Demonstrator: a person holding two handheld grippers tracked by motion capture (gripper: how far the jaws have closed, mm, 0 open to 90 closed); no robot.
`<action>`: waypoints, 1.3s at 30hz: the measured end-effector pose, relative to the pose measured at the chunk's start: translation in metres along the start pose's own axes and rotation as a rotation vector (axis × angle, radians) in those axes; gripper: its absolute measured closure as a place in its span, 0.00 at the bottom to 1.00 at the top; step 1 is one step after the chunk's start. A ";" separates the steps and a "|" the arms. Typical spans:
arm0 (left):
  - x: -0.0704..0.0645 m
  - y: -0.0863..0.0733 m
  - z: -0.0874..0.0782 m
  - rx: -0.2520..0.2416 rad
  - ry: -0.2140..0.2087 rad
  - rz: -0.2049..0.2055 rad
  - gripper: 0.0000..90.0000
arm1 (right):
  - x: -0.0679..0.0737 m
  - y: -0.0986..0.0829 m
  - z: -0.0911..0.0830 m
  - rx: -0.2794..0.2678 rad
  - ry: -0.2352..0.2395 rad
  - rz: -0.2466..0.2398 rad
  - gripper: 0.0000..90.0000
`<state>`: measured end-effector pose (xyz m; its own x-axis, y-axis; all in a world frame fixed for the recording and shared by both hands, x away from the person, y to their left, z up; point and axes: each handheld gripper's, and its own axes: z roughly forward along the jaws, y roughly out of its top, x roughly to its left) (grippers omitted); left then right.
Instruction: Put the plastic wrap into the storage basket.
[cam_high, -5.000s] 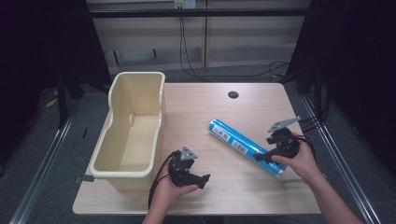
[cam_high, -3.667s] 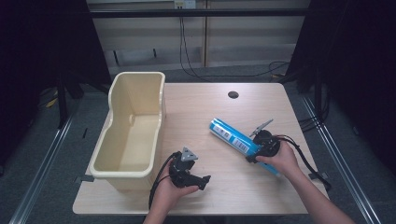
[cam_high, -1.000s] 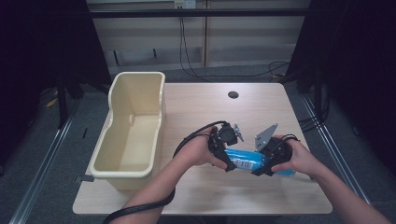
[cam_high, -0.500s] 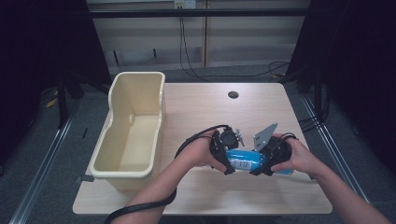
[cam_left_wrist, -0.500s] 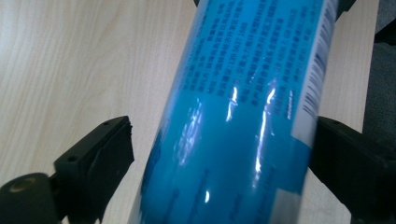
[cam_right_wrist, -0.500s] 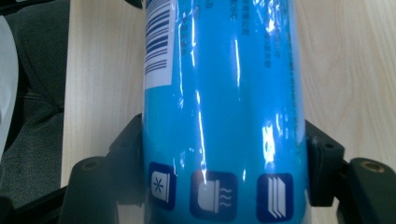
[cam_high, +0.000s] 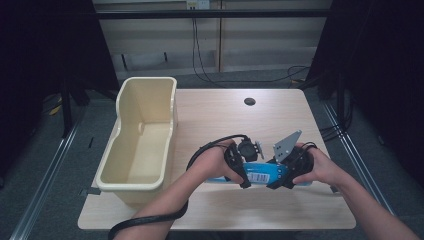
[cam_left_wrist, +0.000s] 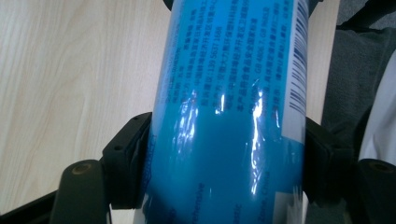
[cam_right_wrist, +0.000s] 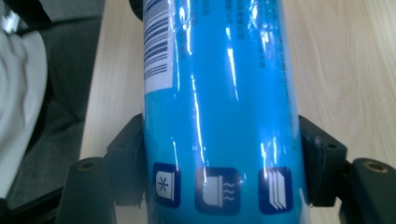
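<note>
A long blue box (cam_high: 261, 174) with white print and a barcode is held level above the table's front right part. My left gripper (cam_high: 240, 172) is shut on its left part, and my right gripper (cam_high: 281, 176) is shut on its right part. In the left gripper view the blue box (cam_left_wrist: 224, 116) fills the gap between the black jaws, which press on both its sides. The right gripper view has the same blue box (cam_right_wrist: 219, 102) clamped between its jaws, with small white icons near the bottom.
A cream plastic bin (cam_high: 117, 175) stands open at the table's left side. The wooden table (cam_high: 215, 115) has a dark cable hole (cam_high: 249, 101) at the back. Black cables trail from both grippers; one loops over the front edge.
My right gripper took the box from the table's right side. My left gripper came over from the front left and shut on its other end. Both now hold it lifted.
</note>
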<state>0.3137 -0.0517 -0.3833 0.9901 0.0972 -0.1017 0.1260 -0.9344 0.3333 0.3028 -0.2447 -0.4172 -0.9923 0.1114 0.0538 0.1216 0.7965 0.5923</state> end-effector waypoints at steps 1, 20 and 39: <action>-0.002 0.000 -0.004 0.012 0.010 0.011 0.33 | 0.000 0.000 -0.001 -0.022 0.002 0.010 0.33; 0.012 -0.032 -0.056 0.083 0.060 -0.188 0.36 | -0.008 -0.025 -0.029 -0.177 -0.174 0.209 0.01; 0.021 -0.058 -0.100 0.037 0.073 -0.307 0.36 | -0.006 -0.037 -0.016 -0.182 -0.235 0.283 0.02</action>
<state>0.3338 0.0392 -0.3108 0.9083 0.3995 -0.1241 0.4183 -0.8693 0.2634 0.3038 -0.2845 -0.4261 -0.8856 0.4603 0.0622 0.3616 0.5991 0.7144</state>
